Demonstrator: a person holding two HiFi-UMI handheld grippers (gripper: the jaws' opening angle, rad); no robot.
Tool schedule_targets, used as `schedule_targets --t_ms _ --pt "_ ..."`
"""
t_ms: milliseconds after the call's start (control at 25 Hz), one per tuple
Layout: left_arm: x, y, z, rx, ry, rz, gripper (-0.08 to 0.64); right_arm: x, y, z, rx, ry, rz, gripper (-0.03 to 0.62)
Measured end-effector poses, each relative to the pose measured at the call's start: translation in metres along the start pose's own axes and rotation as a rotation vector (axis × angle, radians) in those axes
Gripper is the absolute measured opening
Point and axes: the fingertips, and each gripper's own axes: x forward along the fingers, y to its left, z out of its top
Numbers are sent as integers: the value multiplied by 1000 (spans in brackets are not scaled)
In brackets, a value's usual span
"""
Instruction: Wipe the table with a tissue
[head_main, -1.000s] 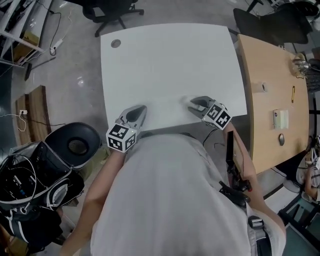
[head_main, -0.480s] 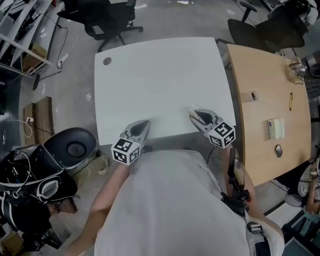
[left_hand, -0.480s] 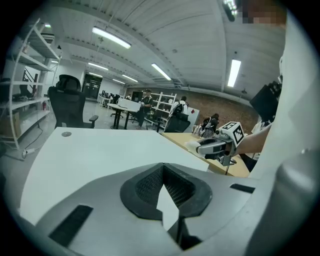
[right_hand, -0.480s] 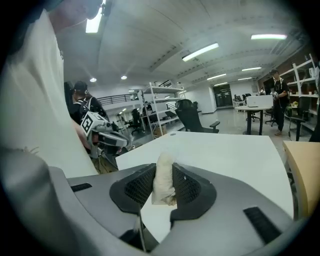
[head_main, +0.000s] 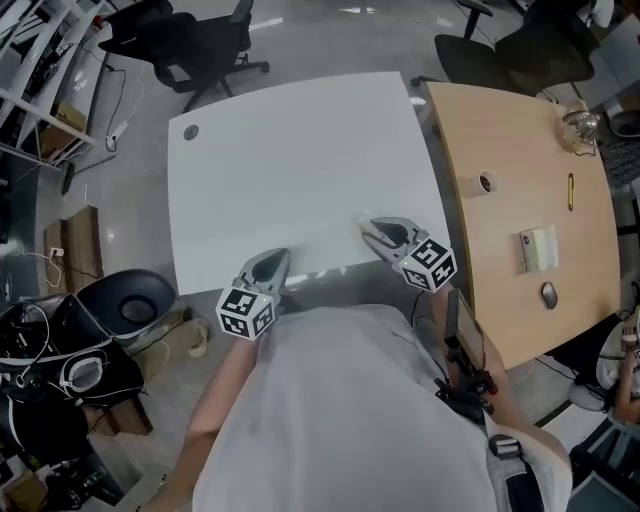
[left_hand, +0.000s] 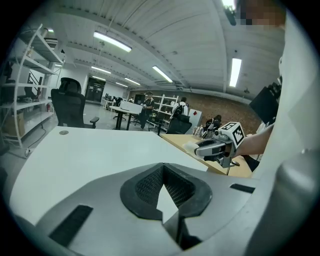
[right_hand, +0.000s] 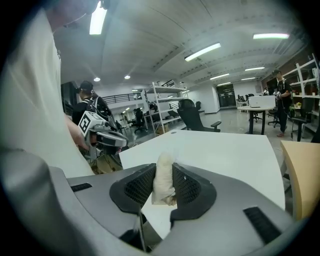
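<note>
White tissue (right_hand: 162, 181) wad pinched tight between the right gripper (head_main: 368, 228) jaws out by the table (head_main: 290, 150) edge at 5 o'clock, left gripper (head_main: 277, 258) over at 7 o'clock, jaws closed on nothing.

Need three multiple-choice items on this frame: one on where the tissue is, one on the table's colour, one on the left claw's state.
1. Where is the tissue?
A. in a bowl
B. between the right claw's jaws
C. in a drawer

2. The table under both claws is:
A. white
B. black
C. red

3. The left claw is:
A. gripping a tissue
B. holding a cup
C. empty

Key:
1 B, the right gripper view shows the pads pressing on it.
2 A, the head view shows a plain white top.
3 C, only the table top shows between its jaws.
</note>
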Motion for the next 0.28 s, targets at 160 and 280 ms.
schedule_targets --t_ms 160,280 --pt "3 -8 -4 -4 -8 11 4 -9 -2 -3 -3 -6 3 103" --pt "4 -14 -8 -8 -7 15 5 -15 0 -6 -4 -7 6 103"
